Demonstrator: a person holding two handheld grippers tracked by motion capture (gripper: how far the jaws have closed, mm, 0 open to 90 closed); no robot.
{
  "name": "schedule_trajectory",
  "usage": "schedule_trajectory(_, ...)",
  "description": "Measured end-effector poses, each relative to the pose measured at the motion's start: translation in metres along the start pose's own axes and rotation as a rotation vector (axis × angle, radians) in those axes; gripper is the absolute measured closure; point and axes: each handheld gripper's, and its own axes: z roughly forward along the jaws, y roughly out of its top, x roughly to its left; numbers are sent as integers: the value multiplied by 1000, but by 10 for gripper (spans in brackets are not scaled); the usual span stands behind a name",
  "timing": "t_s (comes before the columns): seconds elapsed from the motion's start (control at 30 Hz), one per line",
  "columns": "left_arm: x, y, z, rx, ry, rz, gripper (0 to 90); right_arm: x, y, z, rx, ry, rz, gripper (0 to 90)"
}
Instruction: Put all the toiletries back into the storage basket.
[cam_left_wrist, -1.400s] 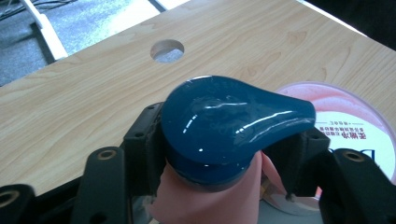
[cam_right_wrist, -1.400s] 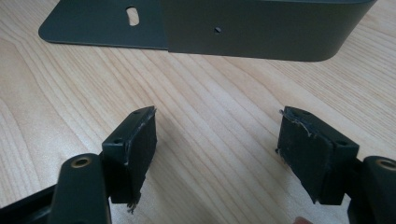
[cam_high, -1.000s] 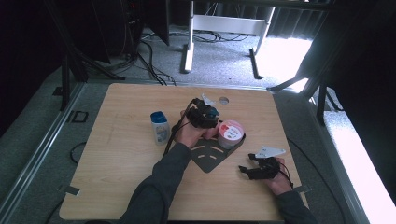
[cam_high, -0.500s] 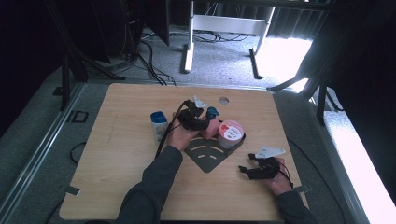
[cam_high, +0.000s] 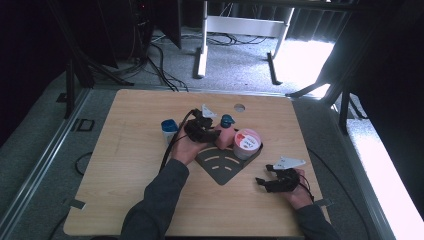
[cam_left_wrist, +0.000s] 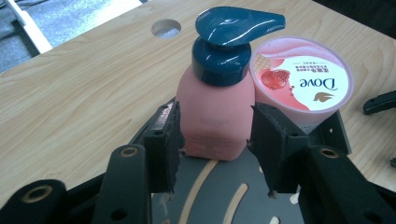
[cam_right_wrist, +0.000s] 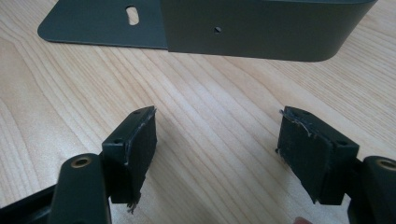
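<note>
Right tongs: nearest the person, low over the bare counter at the right, just short of the dark tray's near corner. In the right gripper view the jaws stand wide apart with wood grain between them; released, grasping nothing.
Right hand: wrapped round the tool's body at the counter's near right edge, grey three-cornered plate on top.
Dark tray: flat, fan-shaped, with curved slots and a low raised wall at the far corner; it lies mid-counter between the two hands.
Left tongs: reaching onto the tray from its left side; the jaws flank the base of the pink bottle, one on each side. They have just been closing with the bottle between them. Narrow gaps show between the pads and the bottle's sides, so not yet clenched.
Pink bottle: upright on the tray, dark blue pump head on top, spout pointing toward the tub.
Dove tub: round, pink-and-white lid, upright in the tray's far corner, touching the bottle's side.
Blue-capped container: on the counter, just left of the left hand.
Round hole: in the counter top, beyond the bottle.
</note>
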Motion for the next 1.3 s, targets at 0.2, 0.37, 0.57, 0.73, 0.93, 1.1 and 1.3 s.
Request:
schedule_trajectory(0.2,5,-5,-10,4,-13,-8,542,0,0,0,0,-1,-1,278)
schedule_trajectory(0.37,5,-7,-17,10,-16,13,504,0,0,0,1,0,1,279)
schedule_trajectory(0.57,5,-9,-26,-14,-46,31,493,0,0,0,0,0,-1,279)
schedule_trajectory(0.73,8,-10,-34,-19,-47,55,487,0,0,0,0,0,-1,279)
schedule_trajectory(0.93,11,-12,-41,-22,-51,71,491,0,0,0,0,-1,-1,279)
schedule_trajectory(1.1,16,-14,-45,-10,-48,81,491,0,0,0,0,0,0,279)
schedule_trajectory(1.3,21,-15,-50,-8,-42,91,490,0,0,0,0,0,1,279)
